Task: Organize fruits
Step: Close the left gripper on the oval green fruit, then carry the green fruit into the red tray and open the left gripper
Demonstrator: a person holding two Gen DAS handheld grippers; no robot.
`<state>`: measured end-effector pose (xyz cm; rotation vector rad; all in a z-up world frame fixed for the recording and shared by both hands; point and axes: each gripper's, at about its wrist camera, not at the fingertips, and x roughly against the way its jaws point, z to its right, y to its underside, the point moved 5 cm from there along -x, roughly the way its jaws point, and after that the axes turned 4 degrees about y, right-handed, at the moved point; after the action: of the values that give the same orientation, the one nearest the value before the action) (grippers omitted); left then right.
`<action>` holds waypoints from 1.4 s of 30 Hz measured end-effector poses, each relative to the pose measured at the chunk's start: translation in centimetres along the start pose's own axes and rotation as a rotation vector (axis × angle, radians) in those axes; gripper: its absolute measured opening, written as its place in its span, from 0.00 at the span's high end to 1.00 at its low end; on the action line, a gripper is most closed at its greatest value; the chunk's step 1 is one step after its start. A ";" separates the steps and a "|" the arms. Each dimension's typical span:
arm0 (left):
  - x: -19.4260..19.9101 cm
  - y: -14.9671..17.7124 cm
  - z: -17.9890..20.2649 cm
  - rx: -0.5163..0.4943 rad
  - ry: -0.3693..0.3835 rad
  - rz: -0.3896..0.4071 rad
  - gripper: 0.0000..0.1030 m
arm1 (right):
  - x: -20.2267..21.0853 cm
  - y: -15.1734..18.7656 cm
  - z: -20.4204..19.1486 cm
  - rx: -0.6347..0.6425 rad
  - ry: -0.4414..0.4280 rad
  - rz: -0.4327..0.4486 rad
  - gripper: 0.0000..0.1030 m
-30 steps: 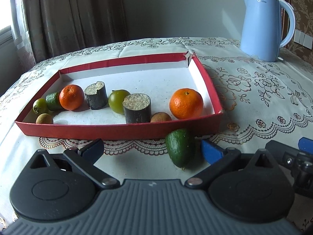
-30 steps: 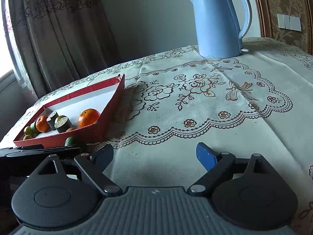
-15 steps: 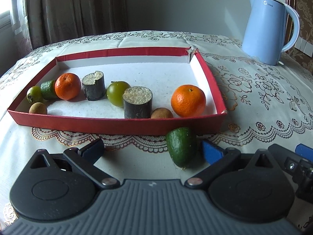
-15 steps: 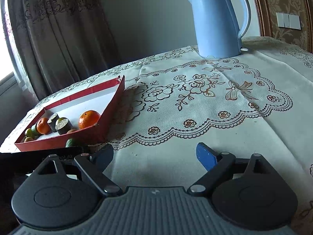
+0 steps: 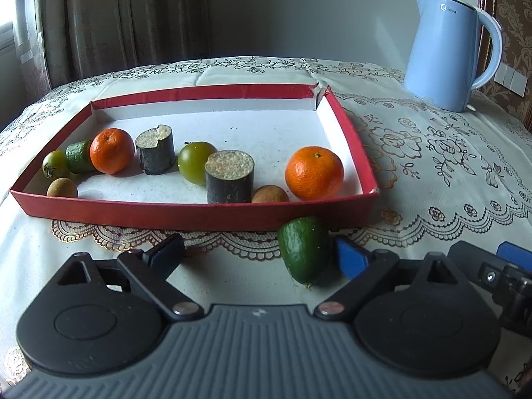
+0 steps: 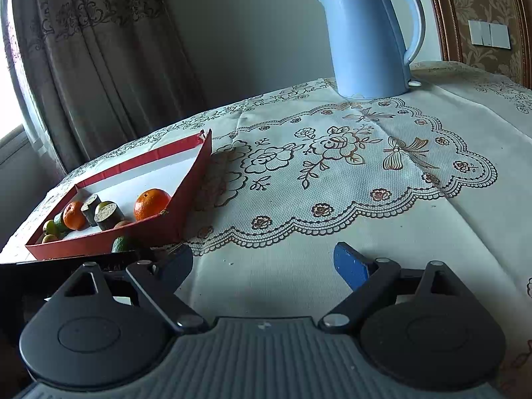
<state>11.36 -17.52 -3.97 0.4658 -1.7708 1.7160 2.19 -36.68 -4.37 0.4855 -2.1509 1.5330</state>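
Open cloth (image 6: 299, 266) ahead, red tray wall (image 5: 199, 216) blocking left, kettle (image 6: 369, 36) far back

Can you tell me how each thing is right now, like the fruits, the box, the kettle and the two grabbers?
Red box: open, holding fruit.
Green fruit: outside the box, lying on the tablecloth.
Two oranges: inside the box.
Kettle: upright, lid shut.
Left gripper: closing, green fruit between its fingers, not pressed.
Right gripper: open, empty.

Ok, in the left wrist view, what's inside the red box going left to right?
Small green tomato → green cucumber piece → orange → dark sugarcane chunk → larger green tomato → second sugarcane chunk → brown longan → second orange.
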 end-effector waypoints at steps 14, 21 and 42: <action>1.2 0.2 0.4 -0.020 0.098 0.042 0.53 | 0.0 0.0 0.0 -0.001 0.001 0.000 0.11; 1.7 0.5 0.6 -0.015 0.171 0.057 0.73 | -0.1 0.0 0.0 -0.001 0.000 0.001 0.11; 6.7 0.1 -3.7 -0.025 0.208 0.214 0.73 | 0.0 0.0 0.1 -0.006 -0.002 0.002 0.10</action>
<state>7.05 -12.77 0.16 0.0837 -1.7374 1.8114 2.20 -36.78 -4.40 0.4831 -2.1574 1.5275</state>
